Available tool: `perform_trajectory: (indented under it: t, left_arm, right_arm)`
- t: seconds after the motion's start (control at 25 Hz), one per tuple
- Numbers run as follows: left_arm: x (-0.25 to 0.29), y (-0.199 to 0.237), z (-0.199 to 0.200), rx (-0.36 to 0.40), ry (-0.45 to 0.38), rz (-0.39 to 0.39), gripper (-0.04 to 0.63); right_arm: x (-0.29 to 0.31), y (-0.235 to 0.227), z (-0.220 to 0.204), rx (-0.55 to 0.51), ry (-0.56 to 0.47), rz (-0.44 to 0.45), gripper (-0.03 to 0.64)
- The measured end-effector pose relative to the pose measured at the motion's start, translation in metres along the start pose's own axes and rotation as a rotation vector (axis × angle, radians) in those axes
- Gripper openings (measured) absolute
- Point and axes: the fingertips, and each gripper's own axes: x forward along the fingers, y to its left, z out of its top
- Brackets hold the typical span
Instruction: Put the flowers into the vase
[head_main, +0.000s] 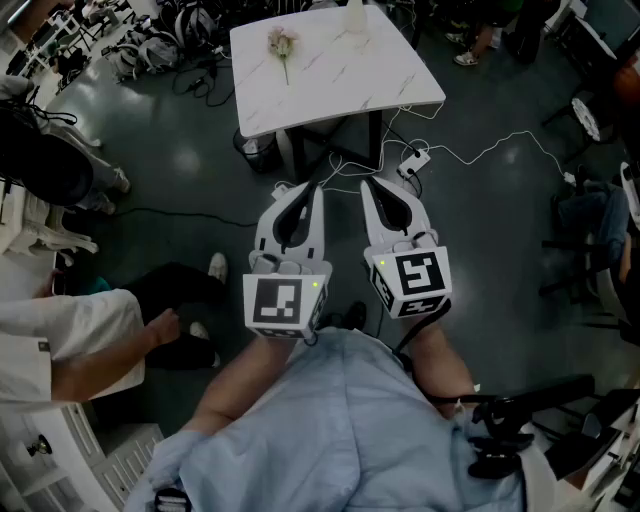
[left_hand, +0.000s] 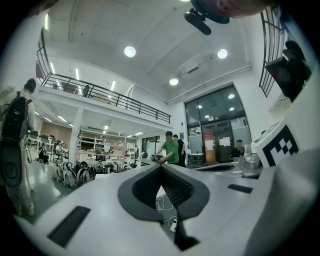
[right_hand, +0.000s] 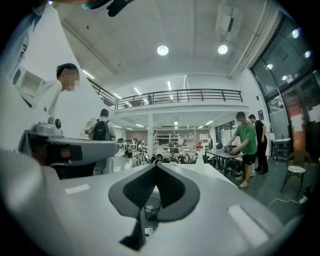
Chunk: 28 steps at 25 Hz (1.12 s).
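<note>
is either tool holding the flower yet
No, the flower lies flat on the white table, while the left tool and right tool hang short of it, closed and empty.

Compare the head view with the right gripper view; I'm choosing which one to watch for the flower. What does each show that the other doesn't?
Only the head view shows the flower, lying on the white table. Only the right gripper view shows the person in a green shirt and the balcony railing overhead. Both show the right gripper, its jaws together with nothing between them.
</note>
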Motion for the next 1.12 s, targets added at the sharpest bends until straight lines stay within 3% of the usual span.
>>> perform_trajectory:
  t: [0.48,0.72,1.12]
  left_arm:
    - [0.023,-0.042,-0.011,0.005,0.001,-0.036,0.005]
    - [0.032,-0.067,-0.019,0.009,0.015,-0.031,0.005]
    - [0.061,-0.035,-0.037,-0.005,0.055,0.004,0.005]
  right_arm:
    - [-0.017,-0.035,-0.005,0.018,-0.007,0.005,0.000]
    - [-0.024,-0.052,-0.017,0.053,-0.002,0.054,0.002]
    - [0.022,-0.069,-0.038,0.075,0.064,0.059,0.003]
